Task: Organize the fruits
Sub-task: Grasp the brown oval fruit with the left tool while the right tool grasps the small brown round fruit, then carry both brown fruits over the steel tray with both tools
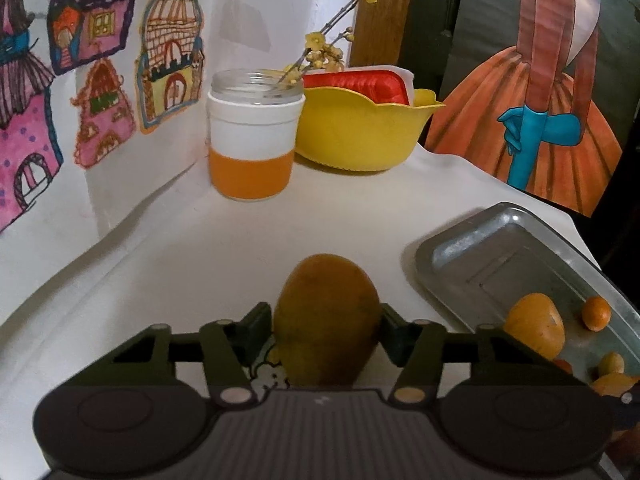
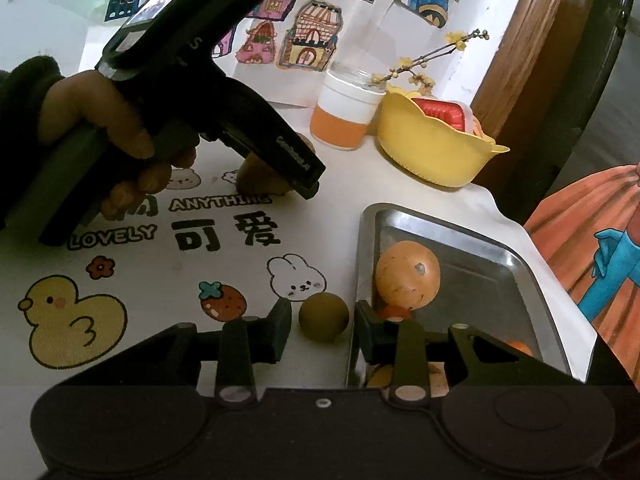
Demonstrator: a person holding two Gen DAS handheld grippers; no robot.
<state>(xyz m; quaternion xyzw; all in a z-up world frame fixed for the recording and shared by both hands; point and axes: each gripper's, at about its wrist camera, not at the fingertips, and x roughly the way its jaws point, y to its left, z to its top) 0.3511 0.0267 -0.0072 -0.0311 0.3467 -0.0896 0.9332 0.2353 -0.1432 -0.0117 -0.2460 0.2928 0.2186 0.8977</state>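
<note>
With my left gripper (image 1: 326,326) clamped on a brown oval fruit (image 1: 326,320) low over the table (image 1: 224,240), my right gripper (image 2: 322,326) sits spread around a small round fruit (image 2: 323,316), just beside the metal tray (image 2: 532,276) holding an orange (image 2: 408,274).

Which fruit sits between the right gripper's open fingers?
The small round olive-brown fruit on the mat, outside the metal tray; the big orange lies in the tray.

Your left wrist view looks low and close along the table toward the jar (image 1: 253,136), while your right wrist view faces the same back corner, sharing the yellow bowl (image 2: 432,148) and metal tray (image 2: 532,276).
</note>
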